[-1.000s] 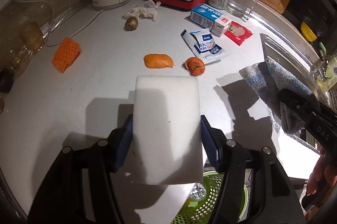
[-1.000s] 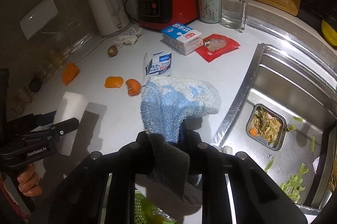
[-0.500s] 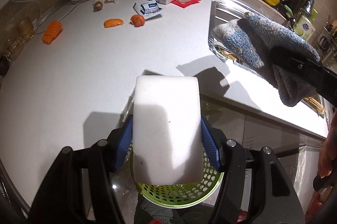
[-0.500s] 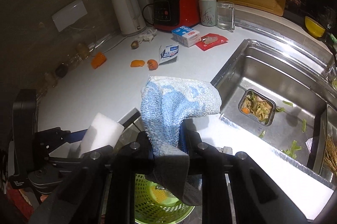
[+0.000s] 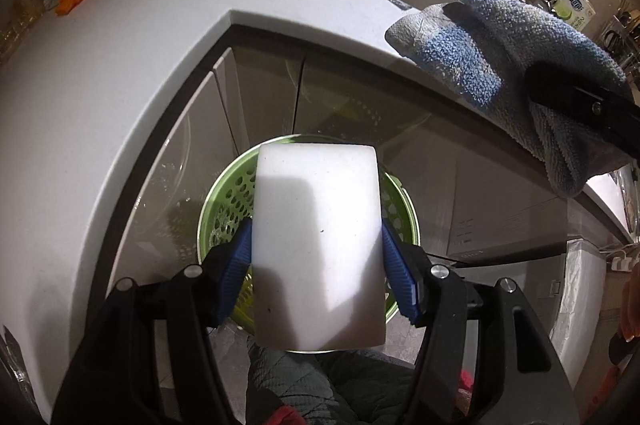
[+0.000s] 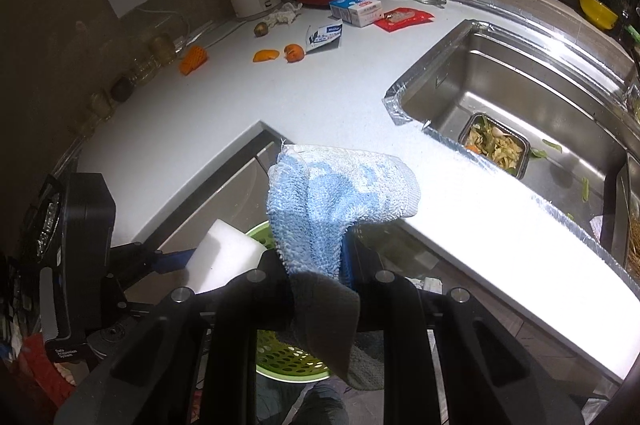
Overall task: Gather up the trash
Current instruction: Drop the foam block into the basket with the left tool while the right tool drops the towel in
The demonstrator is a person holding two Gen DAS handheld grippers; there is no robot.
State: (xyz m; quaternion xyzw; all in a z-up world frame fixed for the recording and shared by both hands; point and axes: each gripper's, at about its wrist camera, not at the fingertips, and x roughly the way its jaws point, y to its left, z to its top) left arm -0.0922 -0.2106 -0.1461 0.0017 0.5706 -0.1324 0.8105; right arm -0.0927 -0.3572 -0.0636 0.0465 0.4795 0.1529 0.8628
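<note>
A white sponge block (image 5: 318,249) is clamped between the blue pads of the left gripper (image 5: 316,265), the jaws set wide on its two long sides. The block is held directly above the green perforated basket (image 5: 224,209), which stands on the floor below the inner corner of the white countertop (image 5: 132,73). The right gripper (image 6: 320,277) is nearly closed, and a blue and grey cloth (image 6: 340,193) is pinched in it, its free end standing up over the fingers and its tail hanging below them. This cloth is also held near the basket, just above its rim and towards the sink (image 6: 520,93).

The step in hand is judged to be the carry to the bin: both grippers are loaded and placed over or beside the basket. It cannot be told from the views whether the sponge and cloth are meant as trash or as wiping tools.

The rest of the trash is seen well apart from the basket, at the back of the countertop: two orange peels (image 6: 280,53), an orange foam net (image 6: 194,59), a torn white sachet (image 6: 324,36), a red wrapper (image 6: 404,19), a small carton (image 6: 356,9) and crumpled paper (image 6: 285,13).

If release is intended, the left jaws need to be opened with the block kept centred over the basket mouth, so that it is not bounced off the rim.
</note>
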